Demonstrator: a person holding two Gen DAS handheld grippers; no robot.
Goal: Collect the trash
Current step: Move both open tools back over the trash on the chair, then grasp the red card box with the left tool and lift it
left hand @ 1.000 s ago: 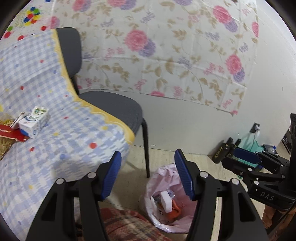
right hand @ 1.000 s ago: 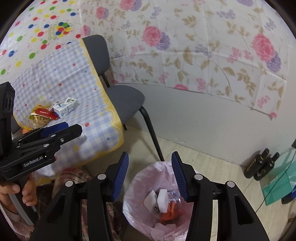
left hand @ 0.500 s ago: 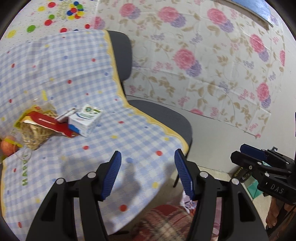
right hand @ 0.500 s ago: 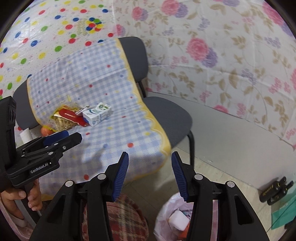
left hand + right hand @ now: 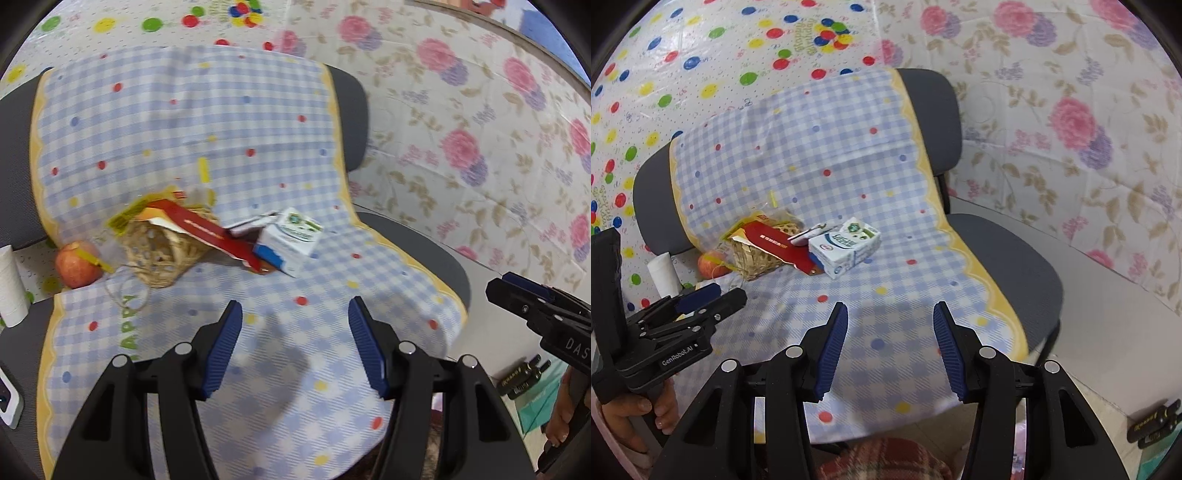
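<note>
Both tools stand released, nothing between their blue ribbed pads. Seen from the left wrist, the left tool hangs over a blue-and-white checked cloth with coloured dots draped across grey padded chairs. At 12 o'clock from it lies a white-and-blue drink carton, touching a flat red packet that leans on a small woven straw basket; a red apple sits at the basket's 9 o'clock. The right tool shows at 3 o'clock.

From the right wrist, the right tool points at the same cloth, the carton at 11 o'clock beside the packet and basket. The left tool, gripped by a hand, sits at 9 o'clock.
</note>
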